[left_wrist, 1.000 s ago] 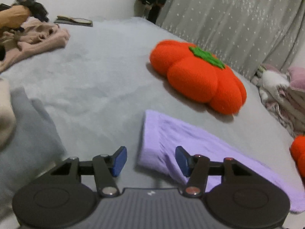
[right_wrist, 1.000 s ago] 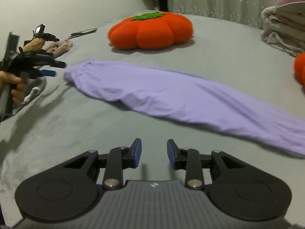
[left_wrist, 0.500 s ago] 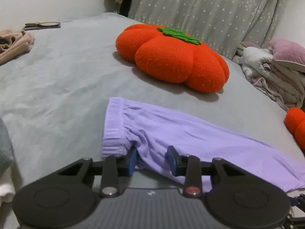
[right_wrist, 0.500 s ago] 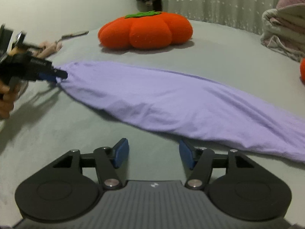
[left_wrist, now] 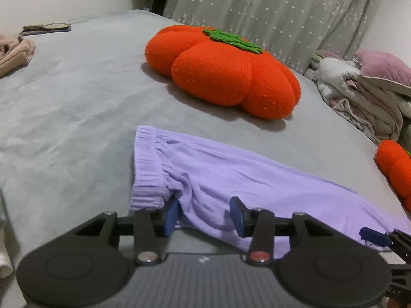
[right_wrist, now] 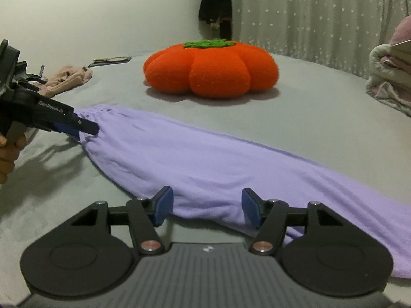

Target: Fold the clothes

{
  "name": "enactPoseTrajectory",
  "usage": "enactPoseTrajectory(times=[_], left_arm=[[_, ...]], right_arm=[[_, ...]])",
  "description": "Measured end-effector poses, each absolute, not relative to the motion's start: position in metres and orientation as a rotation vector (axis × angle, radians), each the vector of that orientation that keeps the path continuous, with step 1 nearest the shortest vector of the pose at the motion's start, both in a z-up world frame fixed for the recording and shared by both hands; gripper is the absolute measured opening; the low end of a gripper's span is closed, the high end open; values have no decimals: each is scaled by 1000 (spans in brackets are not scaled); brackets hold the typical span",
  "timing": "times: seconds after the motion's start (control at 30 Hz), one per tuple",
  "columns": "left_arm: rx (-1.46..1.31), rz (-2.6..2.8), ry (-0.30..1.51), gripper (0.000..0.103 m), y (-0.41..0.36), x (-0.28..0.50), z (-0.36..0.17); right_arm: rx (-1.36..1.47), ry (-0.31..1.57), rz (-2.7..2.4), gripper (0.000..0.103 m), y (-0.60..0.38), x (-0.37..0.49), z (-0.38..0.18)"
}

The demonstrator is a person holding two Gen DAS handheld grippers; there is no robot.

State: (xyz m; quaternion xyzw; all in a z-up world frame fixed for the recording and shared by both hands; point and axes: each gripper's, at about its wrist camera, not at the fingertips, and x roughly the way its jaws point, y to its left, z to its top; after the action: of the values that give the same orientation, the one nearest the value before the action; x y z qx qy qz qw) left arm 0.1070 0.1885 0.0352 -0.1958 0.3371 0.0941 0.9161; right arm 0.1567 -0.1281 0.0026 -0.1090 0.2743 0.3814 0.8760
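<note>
A pair of lilac trousers [right_wrist: 205, 159] lay stretched across a grey bed [left_wrist: 64, 97], their gathered waistband toward the left and the legs running off to the right. The left tool [left_wrist: 204, 214] was at the waistband end: its jaws had just been opening and stood apart, with a bunched fold of the lilac cloth lying between the blue pads [left_wrist: 171, 215], the left pad touching the fabric and the right pad [left_wrist: 236, 215] clear of it. From the right wrist view that same tool [right_wrist: 84, 128] came in from the left edge, held by a hand [right_wrist: 7, 156], its tip at the waistband. The right tool [right_wrist: 206, 208] sat further along the near edge of the trousers; its jaws had just been opening too and were spread wide, the cloth's hem lying between the pads without being pinched. Behind the trousers rested a large orange pumpkin-shaped cushion [left_wrist: 223, 69] with a green top. A crumpled beige garment [right_wrist: 66, 79] lay at the far left of the bed, and a heap of folded bedding [left_wrist: 364, 89] sat at the right, before a star-dotted curtain [left_wrist: 269, 7]
</note>
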Motion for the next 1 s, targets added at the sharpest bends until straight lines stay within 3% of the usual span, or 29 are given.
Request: enactPoseTrajectory(times=[0.33, 0.8, 1.0], left_arm=[[-249, 193, 751, 45, 174, 109, 38], [-289, 144, 740, 54, 181, 106, 39], [-261, 145, 759, 55, 179, 110, 35]], right_arm=[[-225, 704, 824, 64, -135, 134, -2], [-265, 558, 842, 64, -92, 143, 7], [-116, 707, 898, 64, -115, 121, 4]])
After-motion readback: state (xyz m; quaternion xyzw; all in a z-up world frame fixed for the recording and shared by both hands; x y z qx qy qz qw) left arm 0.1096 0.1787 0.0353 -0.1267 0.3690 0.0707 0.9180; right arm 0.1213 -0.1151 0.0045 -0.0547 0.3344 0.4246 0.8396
